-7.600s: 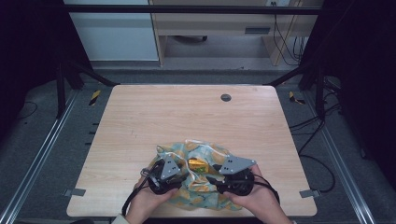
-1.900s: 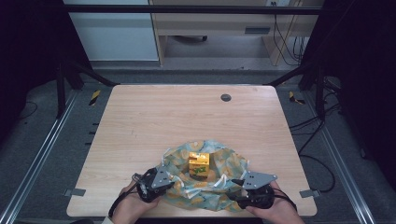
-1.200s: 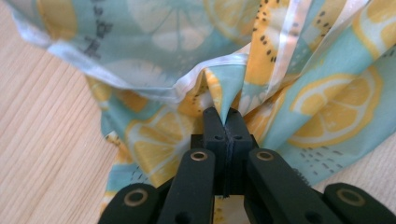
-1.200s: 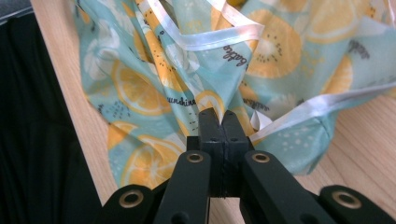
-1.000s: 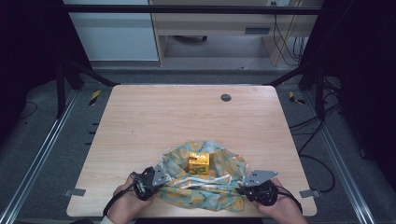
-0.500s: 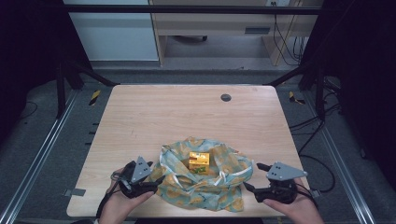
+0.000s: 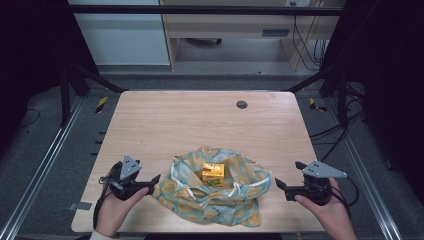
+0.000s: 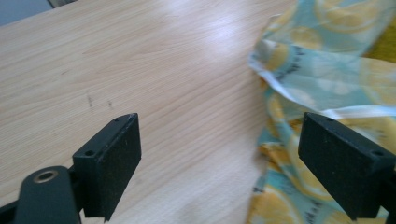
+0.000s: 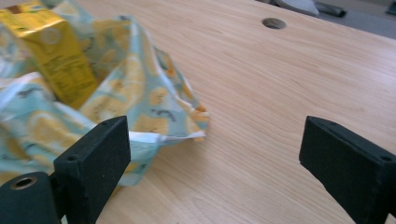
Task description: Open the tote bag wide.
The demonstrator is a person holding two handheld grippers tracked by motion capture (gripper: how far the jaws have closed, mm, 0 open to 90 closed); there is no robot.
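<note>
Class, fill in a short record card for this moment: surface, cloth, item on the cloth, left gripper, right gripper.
surface: light wooden table with a small dark round hole
cloth: crumpled teal fabric with yellow lemon print, near the front edge
item on cloth: small yellow carton, upright at the middle
left gripper: open, beside the cloth's left edge, holding nothing
right gripper: open, just right of the cloth, holding nothing

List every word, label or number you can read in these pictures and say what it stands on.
None can be read.
Yellow carton: fine dark print on its side, too small and blurred to read.
Same carton in the high view: green marking on its front, too small to read.
Patterned cloth: lemon-slice pattern and small dark marks, no legible words.
Table: no text.
</note>
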